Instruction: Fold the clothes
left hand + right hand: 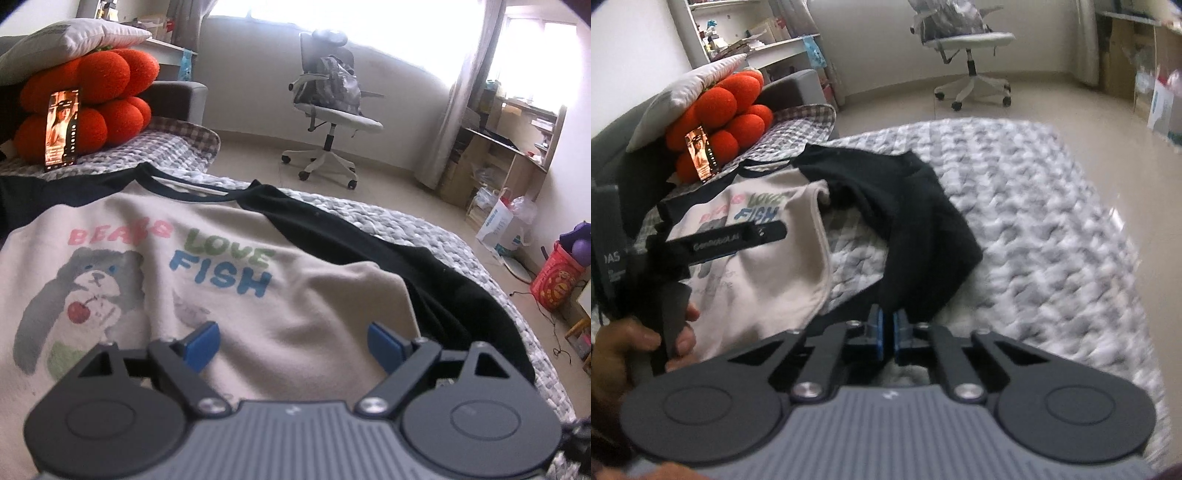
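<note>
Barely started here — the left gripper (pixel 293 341) hovers wide open over the cream front of the shirt (pixel 207 266) lying flat on the quilted bed (pixel 424 229), the right gripper (pixel 887 334) is pinched shut on its black sleeve (pixel 916 236) — every fold is still left.

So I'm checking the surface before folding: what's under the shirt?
The shirt lies on a grey-white knitted blanket, showing around it and between body and black sleeve. Whatever lies beneath the body stays covered.
</note>
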Motion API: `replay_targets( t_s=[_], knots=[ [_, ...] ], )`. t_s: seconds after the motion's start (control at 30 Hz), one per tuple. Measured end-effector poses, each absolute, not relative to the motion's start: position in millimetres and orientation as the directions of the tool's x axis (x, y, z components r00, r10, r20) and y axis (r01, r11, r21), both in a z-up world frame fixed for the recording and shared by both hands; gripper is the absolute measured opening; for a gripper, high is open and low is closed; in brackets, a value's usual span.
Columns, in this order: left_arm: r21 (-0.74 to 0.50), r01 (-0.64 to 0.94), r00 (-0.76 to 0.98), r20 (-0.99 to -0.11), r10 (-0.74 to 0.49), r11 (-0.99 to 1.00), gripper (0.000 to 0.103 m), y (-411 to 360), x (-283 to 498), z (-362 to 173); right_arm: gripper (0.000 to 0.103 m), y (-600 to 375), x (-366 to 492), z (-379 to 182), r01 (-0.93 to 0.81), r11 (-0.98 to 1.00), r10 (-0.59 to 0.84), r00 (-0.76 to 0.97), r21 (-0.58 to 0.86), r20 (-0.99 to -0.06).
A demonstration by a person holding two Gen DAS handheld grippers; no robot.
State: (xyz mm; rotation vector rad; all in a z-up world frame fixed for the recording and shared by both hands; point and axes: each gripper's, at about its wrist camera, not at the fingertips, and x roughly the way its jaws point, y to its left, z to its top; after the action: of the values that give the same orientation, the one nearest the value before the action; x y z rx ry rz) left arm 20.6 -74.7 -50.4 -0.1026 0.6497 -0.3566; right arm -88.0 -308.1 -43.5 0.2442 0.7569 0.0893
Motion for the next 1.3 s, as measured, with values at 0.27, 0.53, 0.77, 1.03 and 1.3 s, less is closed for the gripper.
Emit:
replay_targets(
  t_s=[0.27,0.53,0.77,1.03,1.3],
  knots=[
    [-0.221,0.301,0.728,-0.575,-0.374,0.927,0.088,-74,25,-50,0.005,-345,-86,-19,0.073,0.994,0.002,0.753,0.087,-0.658],
    [-0.196,0.326,0.722,-0.58,-0.377,0.925,0.088,-83,25,-52,0.005,-401,-65,-17,0.174,0.985,-0.116,0.732,0.019,-0.672],
    [-0.163,0.348,0.721,-0.583,-0.375,0.923,0.088,-87,23,-52,0.01,-434,-38,-36,0.229,0.972,-0.119,0.688,0.058,-0.716],
    [-0.145,0.37,0.722,-0.577,-0.382,0.918,0.088,-91,21,-51,0.016,-431,-44,-26,0.219,0.975,-0.13,0.709,0.042,-0.693],
    [-0.152,0.395,0.705,-0.583,-0.404,0.906,0.088,-97,19,-50,0.042,-401,-69,-11,0.12,0.985,-0.009,0.753,0.123,-0.658]
  ],
)
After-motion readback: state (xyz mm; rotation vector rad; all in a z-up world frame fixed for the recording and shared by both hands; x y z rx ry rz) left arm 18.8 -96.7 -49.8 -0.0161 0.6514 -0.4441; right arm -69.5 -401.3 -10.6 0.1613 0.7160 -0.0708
